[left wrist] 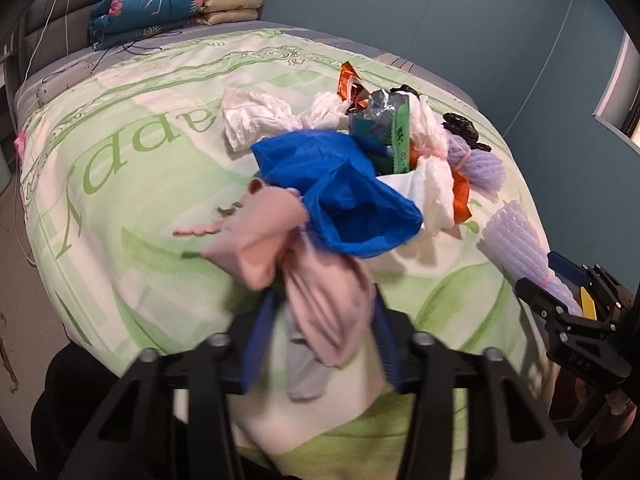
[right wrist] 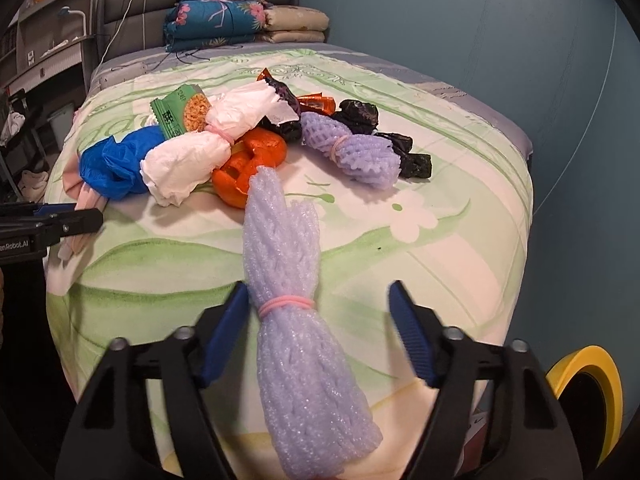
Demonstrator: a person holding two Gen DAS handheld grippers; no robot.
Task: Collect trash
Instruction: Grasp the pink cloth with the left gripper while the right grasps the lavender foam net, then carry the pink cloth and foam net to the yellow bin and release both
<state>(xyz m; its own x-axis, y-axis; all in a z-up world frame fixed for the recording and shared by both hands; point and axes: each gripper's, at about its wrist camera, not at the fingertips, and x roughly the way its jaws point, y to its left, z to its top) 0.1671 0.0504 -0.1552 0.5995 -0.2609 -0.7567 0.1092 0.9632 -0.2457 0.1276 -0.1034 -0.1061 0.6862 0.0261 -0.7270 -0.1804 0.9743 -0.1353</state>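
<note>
A heap of trash lies on the green-and-white bedspread [left wrist: 132, 184]: a blue plastic bag [left wrist: 344, 184], white bags [left wrist: 256, 116], a green snack wrapper [right wrist: 182, 114], orange plastic [right wrist: 256, 160], black bags [right wrist: 360, 114] and a tied purple foam net [right wrist: 360, 152]. My left gripper [left wrist: 322, 320] is shut on a blurred pink bundle [left wrist: 320, 280] at the heap's near side. A second purple foam net [right wrist: 292, 300], tied with a pink rubber band, lies between the fingers of my right gripper [right wrist: 320, 320]. It touches the left pad only, so the gripper is open.
Folded quilts [right wrist: 224, 20] are stacked at the headboard, with a white cable trailing beside them. A blue wall runs along the bed's right side. A yellow-rimmed bin [right wrist: 588, 392] stands by the bed's near right corner. Shelves and clutter fill the far left.
</note>
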